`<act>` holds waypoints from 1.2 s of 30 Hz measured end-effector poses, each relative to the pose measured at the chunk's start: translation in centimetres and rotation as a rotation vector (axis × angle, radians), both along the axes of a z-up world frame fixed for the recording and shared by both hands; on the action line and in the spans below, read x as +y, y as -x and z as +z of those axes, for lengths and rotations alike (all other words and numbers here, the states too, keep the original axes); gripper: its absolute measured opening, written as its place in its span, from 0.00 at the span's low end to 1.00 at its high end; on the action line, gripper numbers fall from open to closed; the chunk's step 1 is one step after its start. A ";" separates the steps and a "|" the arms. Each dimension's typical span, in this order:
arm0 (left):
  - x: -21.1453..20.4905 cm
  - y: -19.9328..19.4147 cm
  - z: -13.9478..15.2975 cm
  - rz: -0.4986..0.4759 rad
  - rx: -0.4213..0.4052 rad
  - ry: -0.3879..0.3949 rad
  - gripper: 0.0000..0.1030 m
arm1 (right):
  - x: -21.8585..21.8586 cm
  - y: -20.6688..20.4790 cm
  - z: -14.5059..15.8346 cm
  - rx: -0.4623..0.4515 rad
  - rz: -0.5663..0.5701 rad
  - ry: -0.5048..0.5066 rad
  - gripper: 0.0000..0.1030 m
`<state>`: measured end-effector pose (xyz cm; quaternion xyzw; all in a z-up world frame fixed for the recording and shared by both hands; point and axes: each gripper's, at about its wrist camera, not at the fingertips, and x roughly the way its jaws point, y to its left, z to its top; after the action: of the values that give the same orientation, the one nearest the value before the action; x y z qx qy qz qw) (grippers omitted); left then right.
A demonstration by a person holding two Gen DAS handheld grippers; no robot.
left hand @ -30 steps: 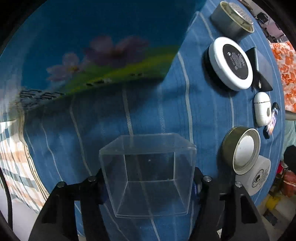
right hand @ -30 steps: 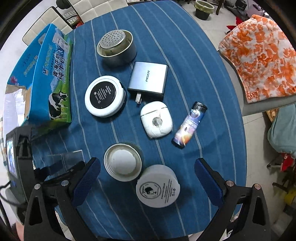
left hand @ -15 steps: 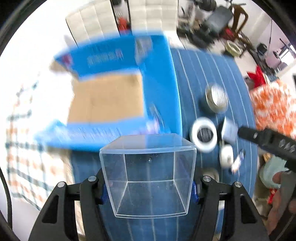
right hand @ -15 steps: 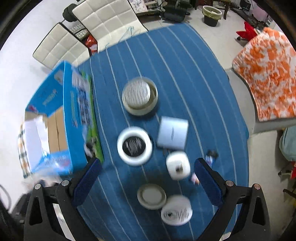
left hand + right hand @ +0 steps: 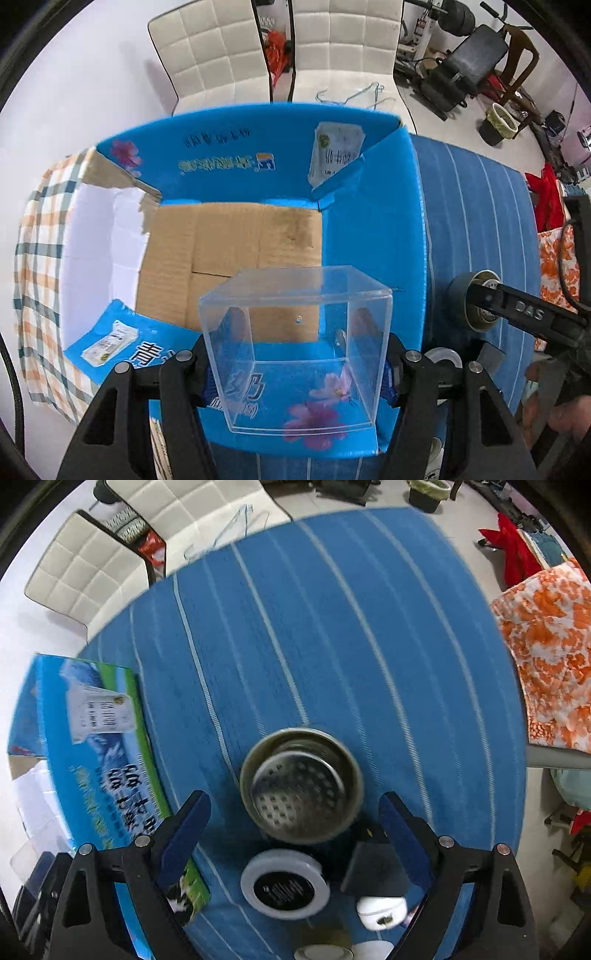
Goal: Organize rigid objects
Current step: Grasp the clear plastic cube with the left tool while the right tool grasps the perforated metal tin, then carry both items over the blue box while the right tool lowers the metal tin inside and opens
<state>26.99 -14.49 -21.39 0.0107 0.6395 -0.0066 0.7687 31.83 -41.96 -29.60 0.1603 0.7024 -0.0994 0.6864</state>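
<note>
Lifted off the striped cloth in the last second, the left gripper now hangs above the open blue carton, its fingers clamped on the side walls of the clear plastic box, which sits over the carton's near flap so it can probably be lowered onto the bare cardboard floor. Meanwhile the right gripper has swung forward, its fingers spread wide either side of the steel strainer cup without touching it, likely the next pick, with the white round case and dark charger block just nearer.

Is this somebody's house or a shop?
Most likely somebody's house, a dining or living room. There are padded white chairs round a table with a striped blue cloth, a workout bench and a small bin.
</note>
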 end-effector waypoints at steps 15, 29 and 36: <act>-1.2 -1.1 -2.1 -0.023 0.033 -0.009 0.60 | 0.6 -2.1 -3.3 0.054 0.050 0.107 0.71; -0.5 0.4 -0.8 -0.040 0.006 -0.022 0.59 | 4.8 1.8 3.9 -0.109 0.138 0.129 0.71; 1.9 0.9 2.9 -0.032 -0.064 -0.024 0.59 | 8.2 4.0 10.9 -0.241 0.196 0.080 0.71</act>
<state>26.09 -12.62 -18.50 0.0305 0.6143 -0.0110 0.7884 27.85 -33.80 -18.69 0.0744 0.6227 -0.0401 0.7779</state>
